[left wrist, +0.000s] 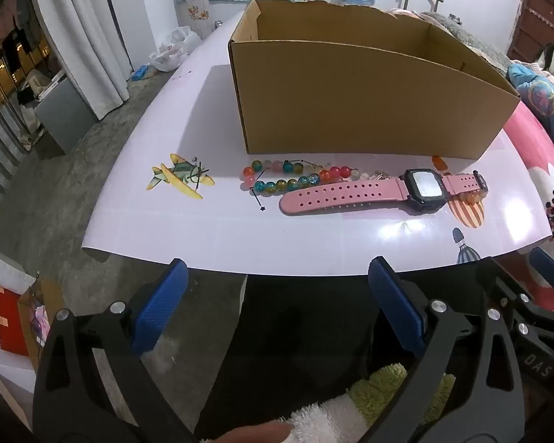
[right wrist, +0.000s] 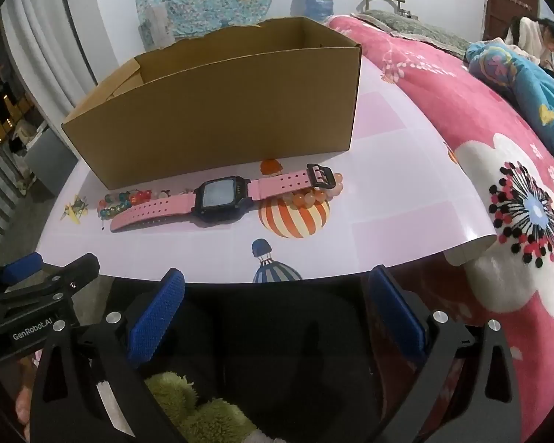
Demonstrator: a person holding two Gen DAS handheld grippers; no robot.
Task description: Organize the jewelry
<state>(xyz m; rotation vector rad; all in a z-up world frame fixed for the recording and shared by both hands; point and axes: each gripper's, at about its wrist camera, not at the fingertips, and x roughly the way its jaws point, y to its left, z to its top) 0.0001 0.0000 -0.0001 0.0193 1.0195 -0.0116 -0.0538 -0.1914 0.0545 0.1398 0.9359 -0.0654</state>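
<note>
A pink-strapped watch with a black square face lies flat on the pale printed table sheet, in front of an open cardboard box. A bracelet of multicoloured glass beads lies left of the strap. An orange bead bracelet sits under the buckle end. My left gripper hangs open short of the table's near edge, nothing between its blue pads. My right gripper is likewise open and empty below the table edge.
A pink flowered quilt covers the bed right of the table. A person sits at the far right. Grey floor, a white curtain and a grey bin lie left. The other gripper shows at each view's side.
</note>
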